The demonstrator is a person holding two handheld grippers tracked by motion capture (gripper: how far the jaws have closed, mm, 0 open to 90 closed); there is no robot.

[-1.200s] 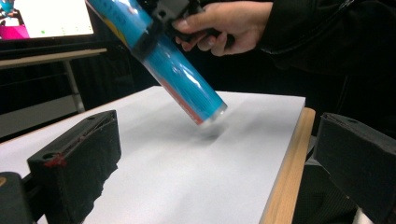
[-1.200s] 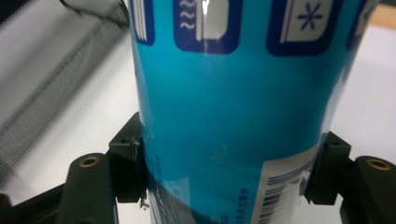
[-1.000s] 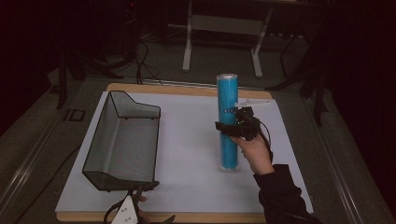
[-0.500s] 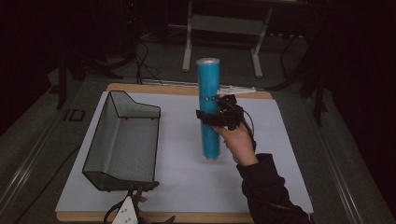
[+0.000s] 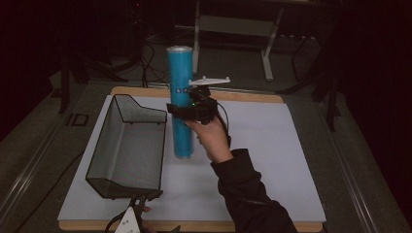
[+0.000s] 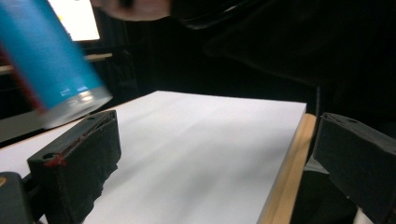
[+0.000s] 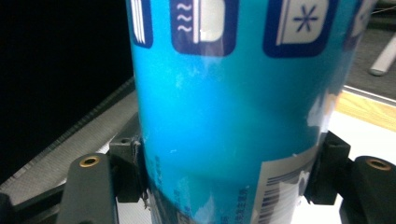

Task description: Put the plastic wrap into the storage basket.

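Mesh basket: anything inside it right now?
The mesh basket looks empty in the high view: only its dark mesh floor and walls show. The inner face of its near wall is hidden by the angle. The blue tube stands outside, upright in the right gripper.

No word or number can be read anywhere. The blue tube [image 7: 224, 116] bears the only signs: across its top in the right gripper view runs a row of dark-blue squares with white pictograms — vertical bars at 11 o'clock, three wavy lines beside a pale block at 12, a snowflake beside a pale block at 1. At 5 o'clock sits a white label with a barcode; fine print lies at 6 o'clock — too small to make out. In the high view the squares show as a small dark band on the tube [image 5: 180, 104].
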